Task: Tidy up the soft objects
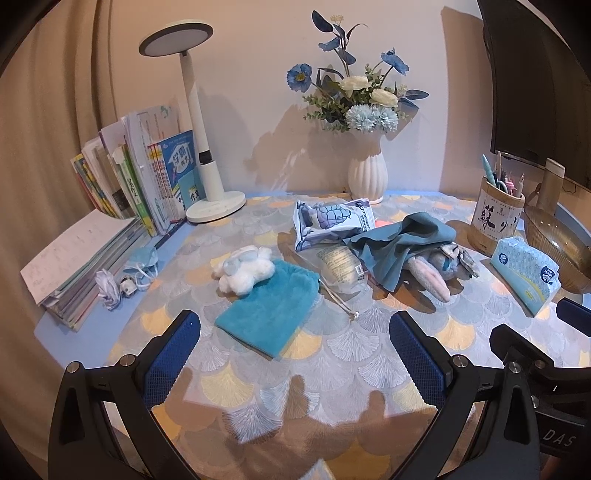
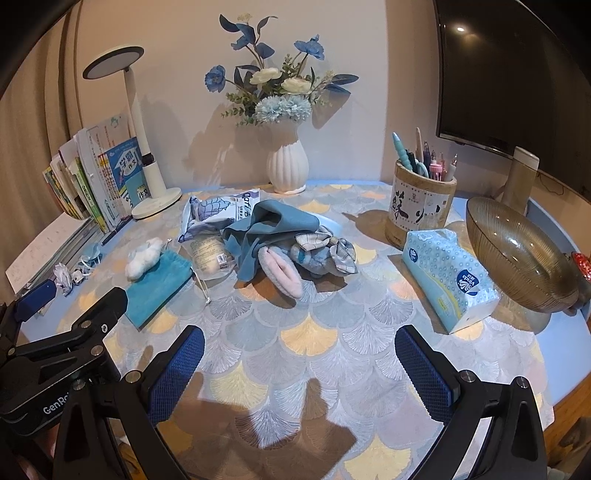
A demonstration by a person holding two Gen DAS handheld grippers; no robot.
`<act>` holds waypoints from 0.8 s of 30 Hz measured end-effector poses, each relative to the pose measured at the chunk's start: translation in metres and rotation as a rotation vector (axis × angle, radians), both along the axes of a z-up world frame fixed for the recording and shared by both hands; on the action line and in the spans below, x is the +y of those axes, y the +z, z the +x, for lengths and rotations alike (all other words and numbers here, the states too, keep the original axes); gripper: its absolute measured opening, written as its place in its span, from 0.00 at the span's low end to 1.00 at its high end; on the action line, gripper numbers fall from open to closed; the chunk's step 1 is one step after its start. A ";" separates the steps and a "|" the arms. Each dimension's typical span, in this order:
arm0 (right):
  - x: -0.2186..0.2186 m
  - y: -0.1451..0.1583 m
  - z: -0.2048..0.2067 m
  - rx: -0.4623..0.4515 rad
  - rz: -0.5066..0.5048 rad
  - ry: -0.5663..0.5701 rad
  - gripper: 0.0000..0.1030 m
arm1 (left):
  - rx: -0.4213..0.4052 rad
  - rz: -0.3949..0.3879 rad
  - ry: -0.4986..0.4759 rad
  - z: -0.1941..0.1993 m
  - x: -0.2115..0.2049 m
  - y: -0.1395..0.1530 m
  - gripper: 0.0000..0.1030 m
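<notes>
Warm, fairly dim indoor light falls from the near side and above, throwing soft shadows of the flowers (image 1: 354, 92) far onto the wall (image 1: 258, 74) and dark gripper shadows on the near tablecloth (image 2: 303, 354). A glare spot shows on the monitor (image 2: 460, 28). Edges bend strongly, corners go black; the centre stays sharp

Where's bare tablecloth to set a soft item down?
The near strip is free, bordered by both open grippers, left and right, the teal pouch and the tissue pack. Mid-table is crowded: teal cloth over the plush toy, wipes packet.
</notes>
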State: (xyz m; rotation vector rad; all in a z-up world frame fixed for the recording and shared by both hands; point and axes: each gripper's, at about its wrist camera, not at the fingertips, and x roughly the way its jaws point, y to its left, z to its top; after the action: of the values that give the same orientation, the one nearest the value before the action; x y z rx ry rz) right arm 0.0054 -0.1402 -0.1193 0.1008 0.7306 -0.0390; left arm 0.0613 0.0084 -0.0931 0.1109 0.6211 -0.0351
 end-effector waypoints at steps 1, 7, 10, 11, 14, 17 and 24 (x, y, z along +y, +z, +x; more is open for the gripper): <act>0.000 0.000 0.000 0.002 -0.002 0.000 1.00 | 0.002 0.000 0.000 0.000 0.000 -0.001 0.99; 0.000 -0.002 0.000 0.010 -0.003 -0.004 1.00 | 0.018 -0.012 -0.004 0.002 0.001 -0.004 0.99; 0.000 -0.001 0.000 0.009 -0.001 -0.002 1.00 | 0.016 -0.012 -0.003 0.002 0.001 -0.004 0.99; 0.000 -0.001 0.000 0.008 -0.003 -0.003 1.00 | 0.015 -0.012 -0.003 0.002 0.001 -0.004 0.99; -0.001 0.000 -0.001 0.004 -0.005 -0.004 1.00 | 0.013 -0.013 -0.004 0.002 0.001 -0.004 0.99; 0.000 0.000 -0.001 0.008 -0.006 -0.005 1.00 | 0.012 -0.012 -0.003 0.001 0.001 -0.004 0.99; -0.001 -0.001 -0.001 0.011 -0.008 -0.006 1.00 | 0.016 -0.010 -0.006 0.000 0.001 -0.004 0.99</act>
State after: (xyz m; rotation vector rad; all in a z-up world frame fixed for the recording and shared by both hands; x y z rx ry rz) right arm 0.0042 -0.1410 -0.1205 0.0957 0.7413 -0.0482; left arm 0.0618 0.0096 -0.0968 0.1034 0.6368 -0.0448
